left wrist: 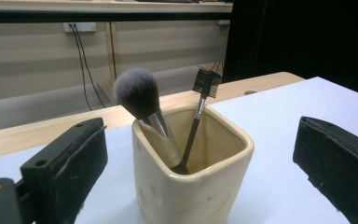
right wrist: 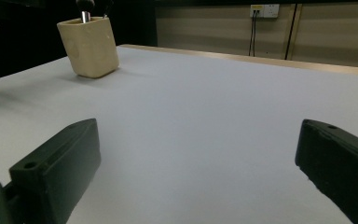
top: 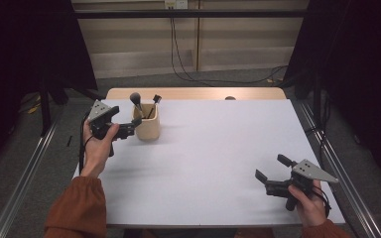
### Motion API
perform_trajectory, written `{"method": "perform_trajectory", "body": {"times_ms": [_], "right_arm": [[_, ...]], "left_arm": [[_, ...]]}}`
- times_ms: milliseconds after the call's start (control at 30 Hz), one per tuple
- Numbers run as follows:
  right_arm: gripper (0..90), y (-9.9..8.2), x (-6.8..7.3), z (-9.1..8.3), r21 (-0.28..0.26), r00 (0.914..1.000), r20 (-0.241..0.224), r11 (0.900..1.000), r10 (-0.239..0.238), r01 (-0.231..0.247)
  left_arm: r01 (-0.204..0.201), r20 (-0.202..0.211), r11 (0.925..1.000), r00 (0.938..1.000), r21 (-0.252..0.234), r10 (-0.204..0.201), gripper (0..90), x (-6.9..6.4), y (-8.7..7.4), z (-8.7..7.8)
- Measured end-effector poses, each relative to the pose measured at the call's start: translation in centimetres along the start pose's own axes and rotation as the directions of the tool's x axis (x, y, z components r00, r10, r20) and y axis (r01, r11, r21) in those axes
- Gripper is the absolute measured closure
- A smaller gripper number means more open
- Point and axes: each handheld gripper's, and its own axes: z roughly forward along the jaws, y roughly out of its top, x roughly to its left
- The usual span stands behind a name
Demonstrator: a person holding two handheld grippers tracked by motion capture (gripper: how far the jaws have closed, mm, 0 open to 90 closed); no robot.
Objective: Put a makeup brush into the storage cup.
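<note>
A white table (top: 213,163) is seen from above, with a person's forearms in rust-orange sleeves entering from the bottom edge. Toward the far left of the table stands a cream-coloured square cup (top: 147,122), upright. Inside it lean two things: a fluffy powder brush (top: 136,99) with a dark round head, and a thin black brow comb (top: 155,100), both poking up above the rim.

The left gripper (top: 131,127) is held level just to the left of the cup, its jaws spread wide. In the left gripper view the cup sits between the two black jaws, with clear space on either side, so nothing is grasped.

The right gripper (top: 272,168) hovers over the near right corner of the table, well apart from the cup, jaws also spread wide and holding nothing. In the right gripper view the cup appears far off at upper left.
</note>
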Motion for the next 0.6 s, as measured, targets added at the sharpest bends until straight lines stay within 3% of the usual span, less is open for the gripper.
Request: {"method": "perform_trajectory", "body": {"times_ms": [133, 333, 600], "right_arm": [[0.0, 0.1, 0.3, -0.1, -0.007, 1.0000, 0.001, 1.0000, -0.001, 0.001], [0.0, 0.2, 0.5, 0.0, -0.003, 0.9999, -0.004, 1.0000, -0.009, 0.009], [0.0, 0.2, 0.4, -0.1, -0.007, 0.9999, -0.005, 0.9999, -0.010, 0.010]], "left_arm": [[-0.013, 0.000, 0.9998, 0.9999, -0.013, 0.013, 2.4, -0.5, -0.1, -0.9], [0.022, 0.002, 0.9996, 0.9998, -0.019, -0.022, 2.4, -0.9, -0.3, -1.9], [-0.004, 0.014, 0.9997, 0.9999, -0.023, 0.005, 2.9, -1.9, -1.0, -3.3]]}}
